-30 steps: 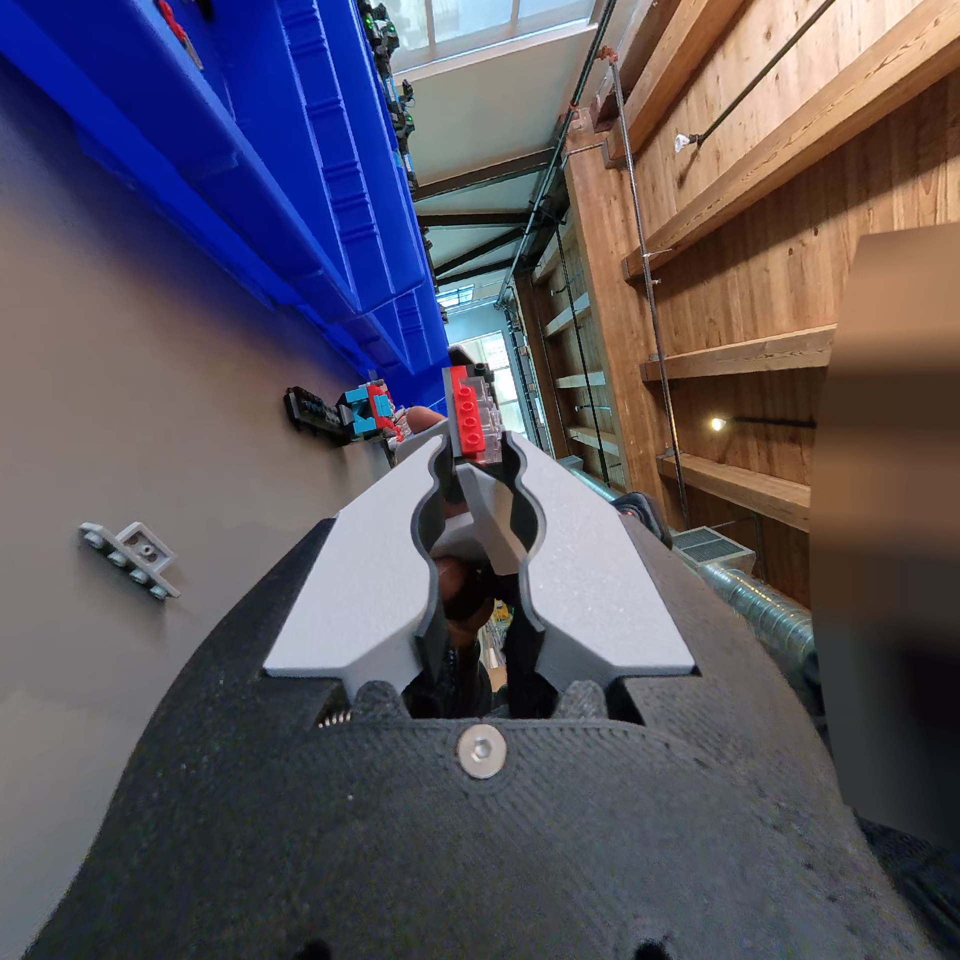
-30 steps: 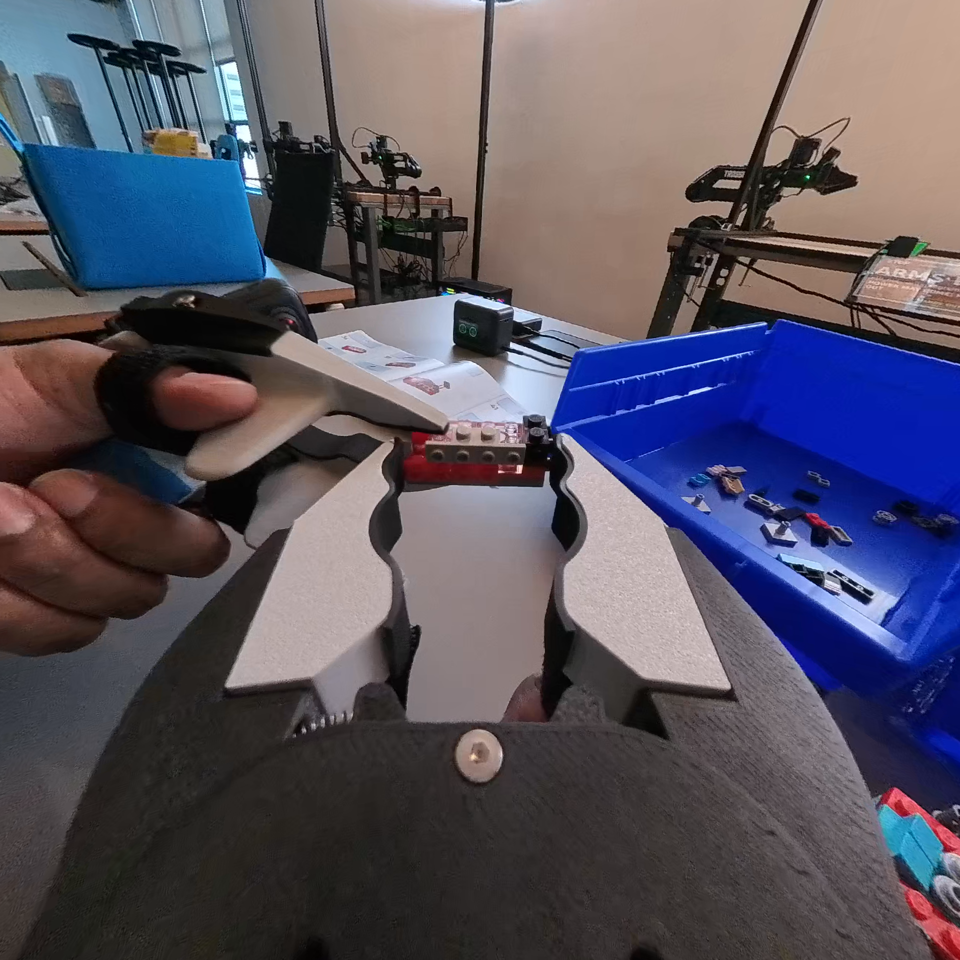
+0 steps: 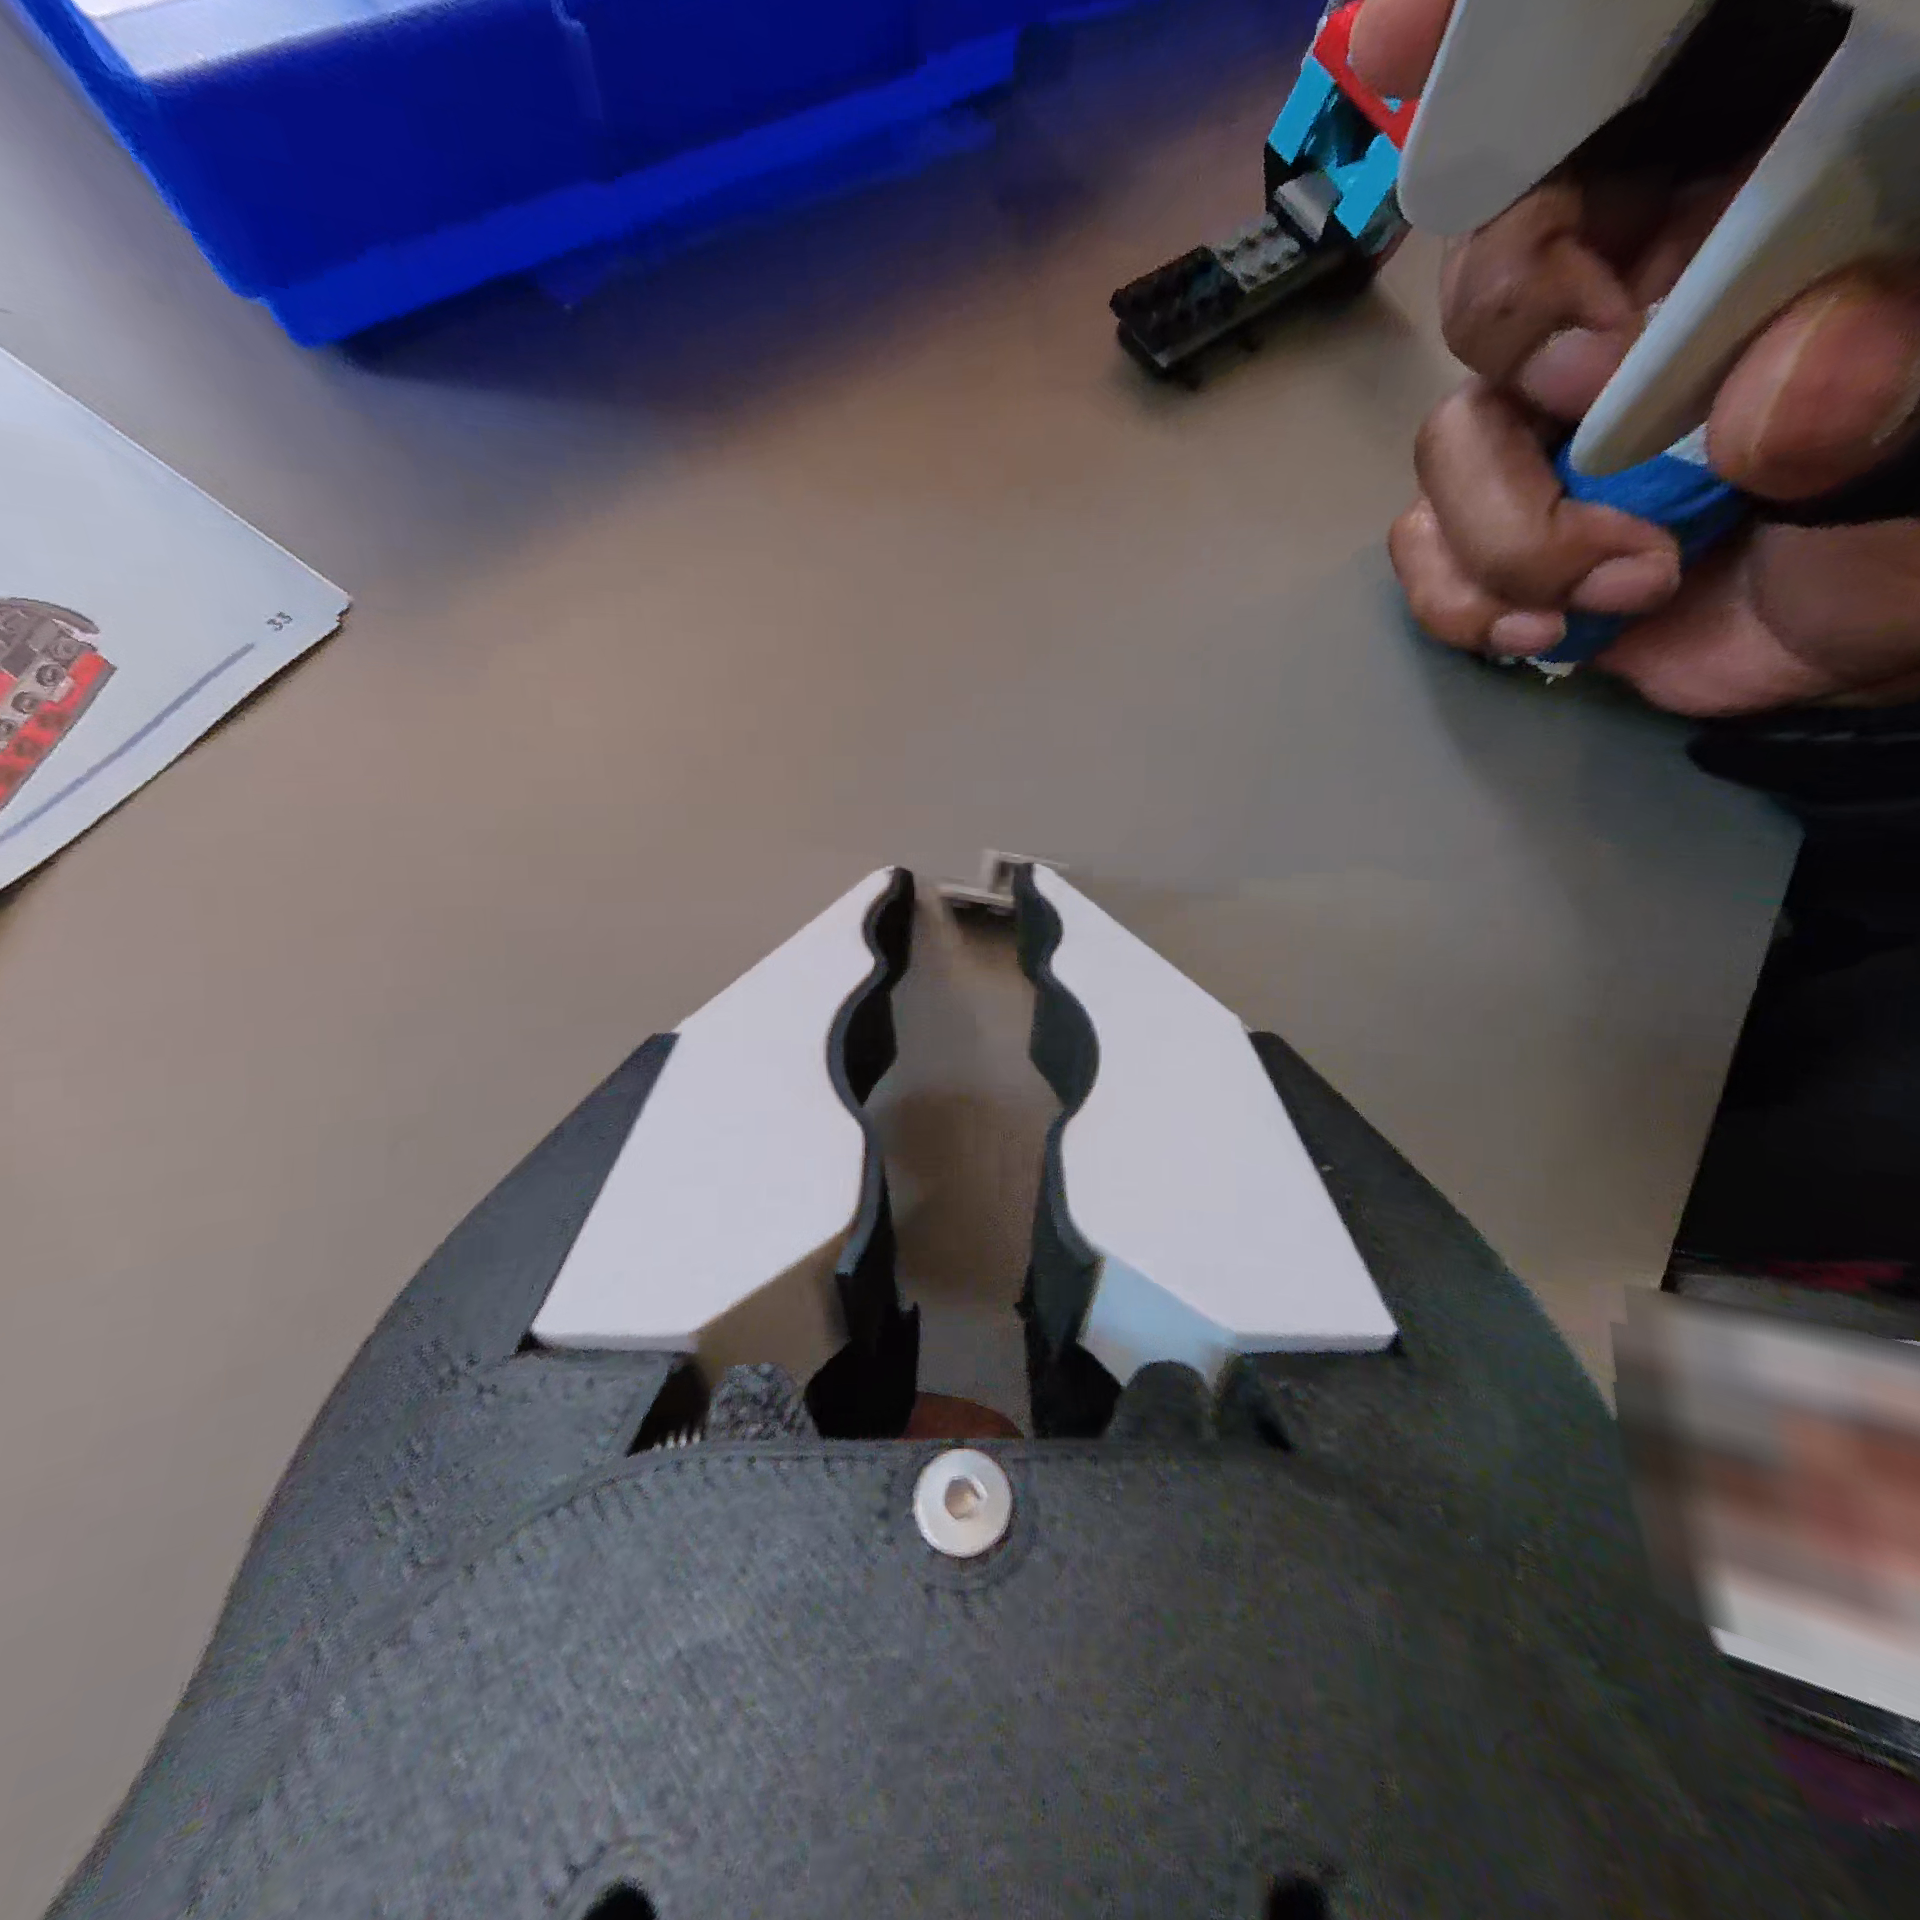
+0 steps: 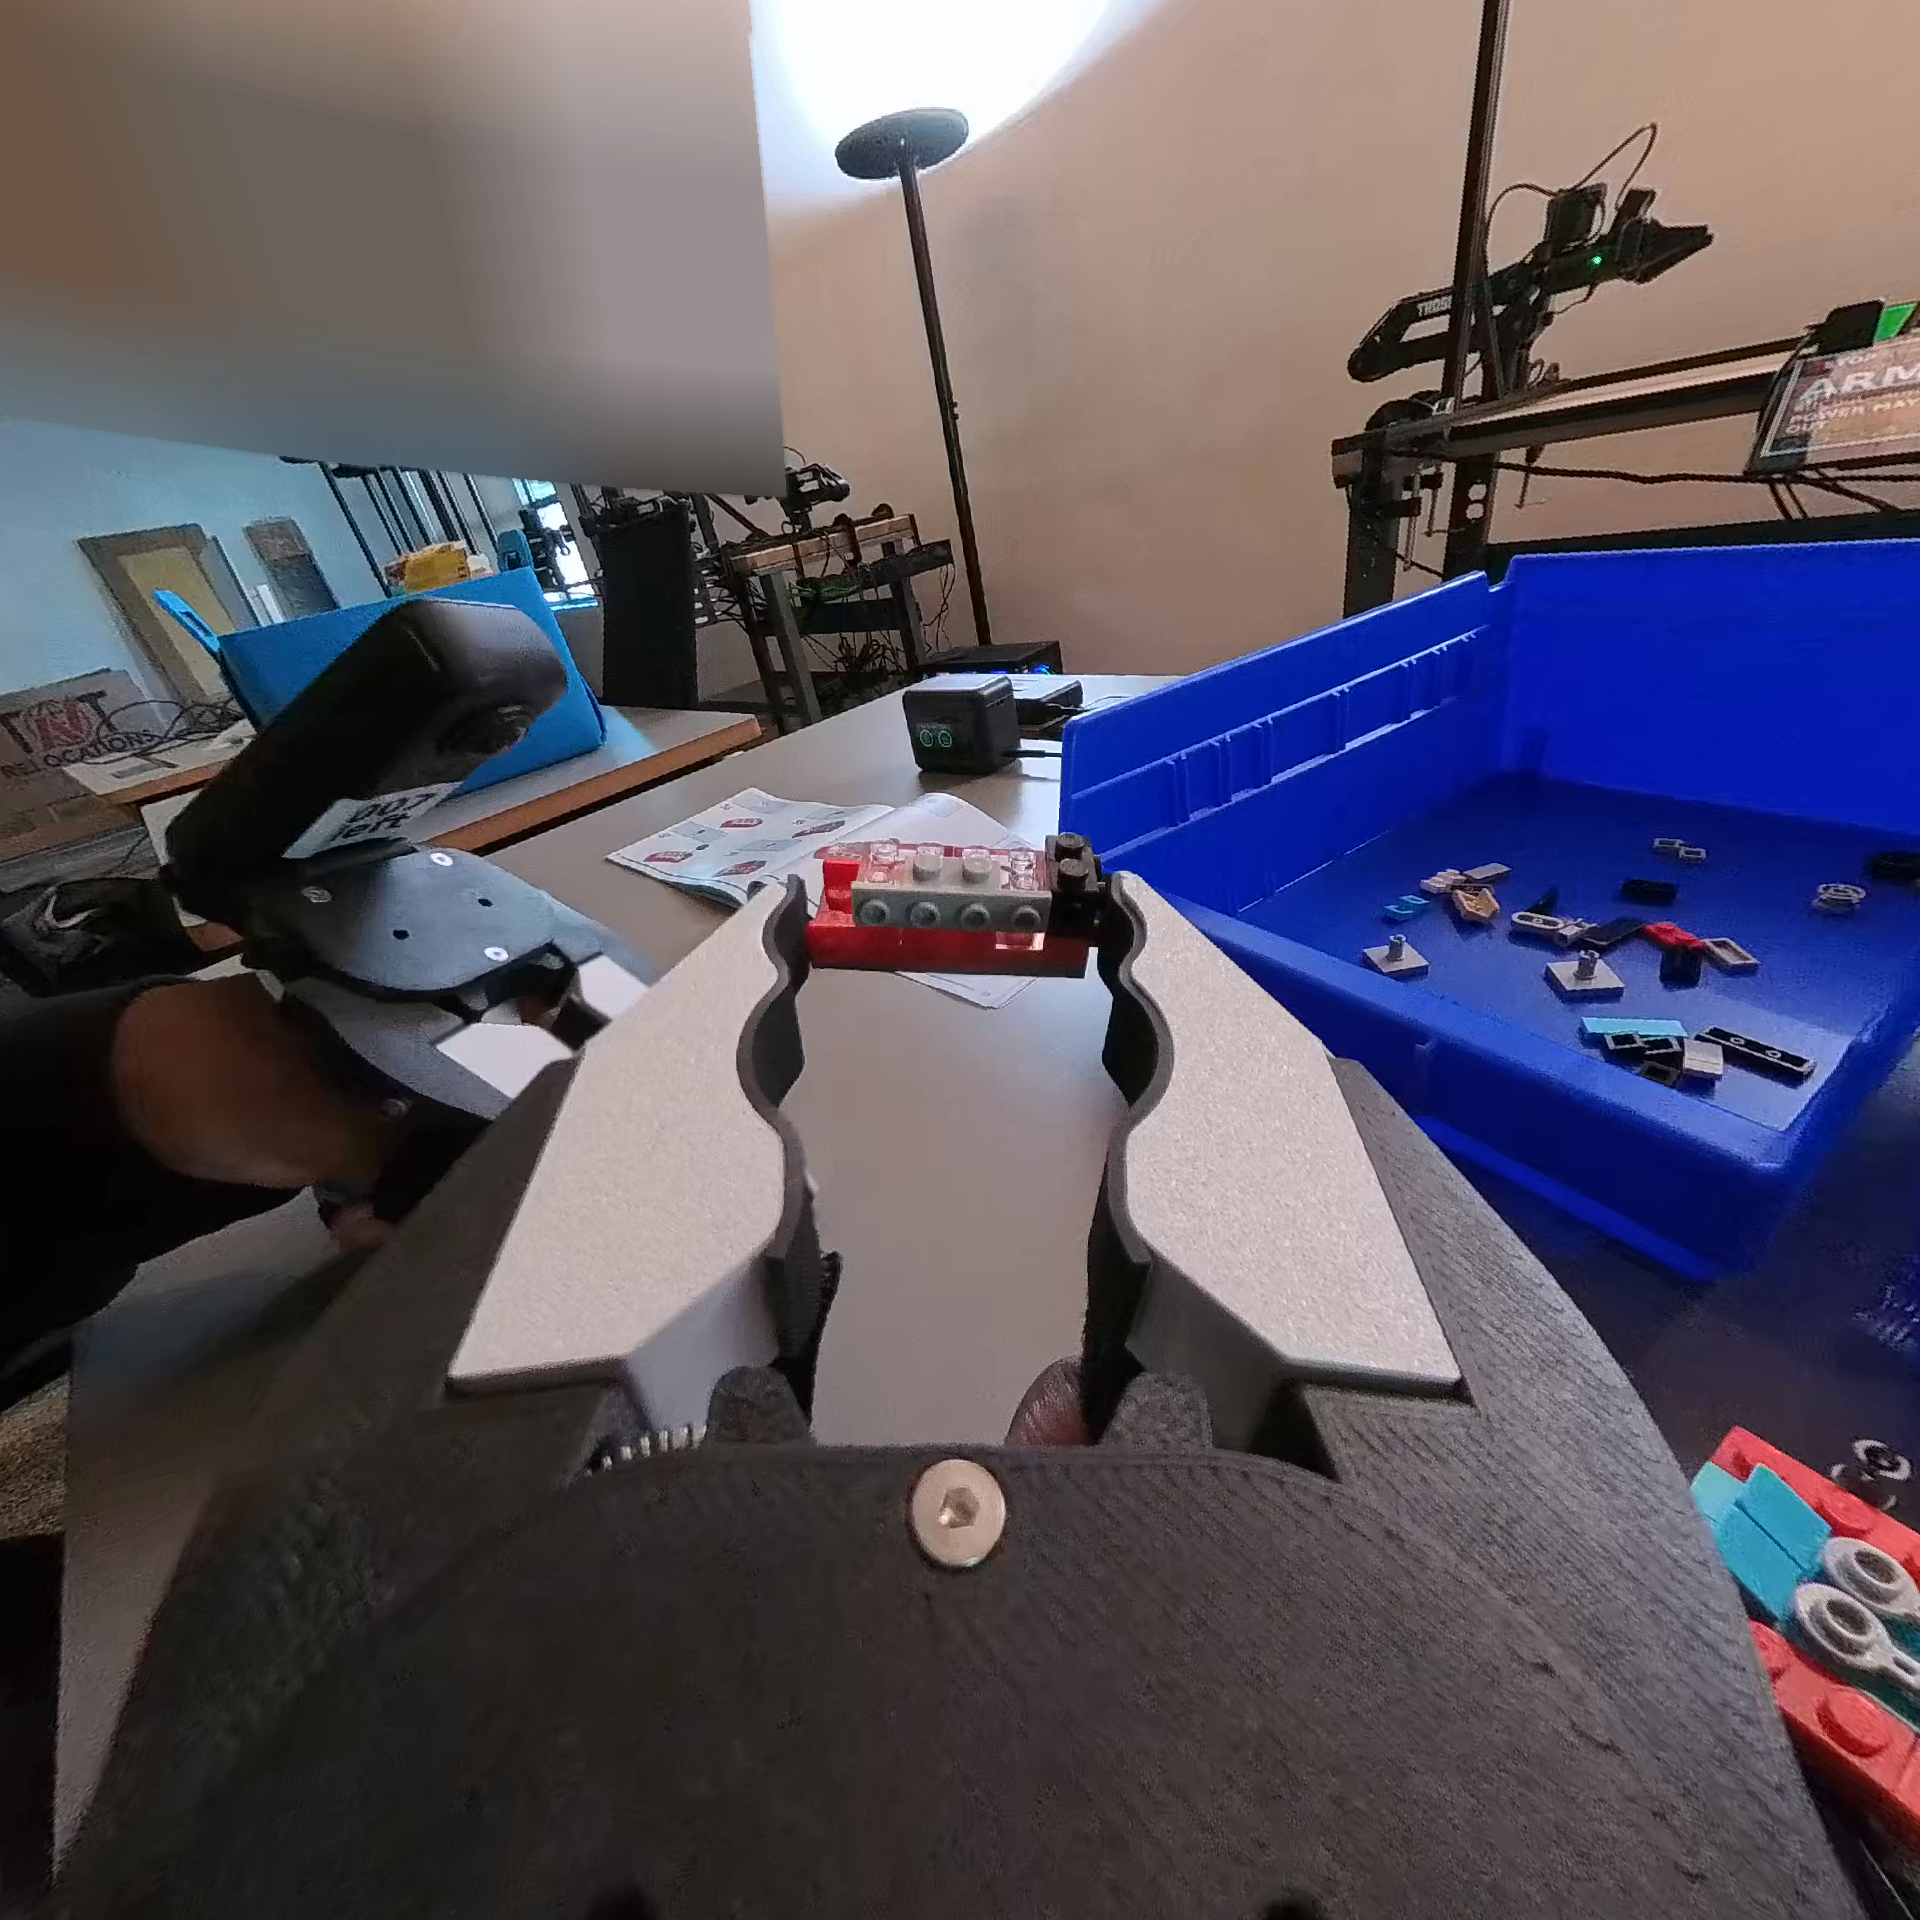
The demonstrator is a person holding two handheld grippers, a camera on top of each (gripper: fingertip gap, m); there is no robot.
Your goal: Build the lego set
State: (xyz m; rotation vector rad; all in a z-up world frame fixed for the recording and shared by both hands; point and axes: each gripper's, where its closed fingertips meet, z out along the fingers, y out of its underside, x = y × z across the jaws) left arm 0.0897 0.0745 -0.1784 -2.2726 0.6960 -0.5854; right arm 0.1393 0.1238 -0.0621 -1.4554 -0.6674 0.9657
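Both wide-angle views are bright and evenly lit. In the right wrist view a white glare blooms on the beige wall above a black floor lamp (image 4: 902, 145), and straight lines bend near the edges. The left wrist view is motion-blurred, and the blue plastic bin (image 3: 540, 156) casts a soft bluish shadow on the grey counter (image 3: 727, 644).

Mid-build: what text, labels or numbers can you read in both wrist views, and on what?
I can't quote writing; here is what bears it.
Booklet page, left wrist view: corner number.
White sticker under black camera: print.
Sign, upper right: large letters.
Cardboard box, far left: lettering.
Open booklet on table: too small.
Lego assembly in right gripper: none readable.
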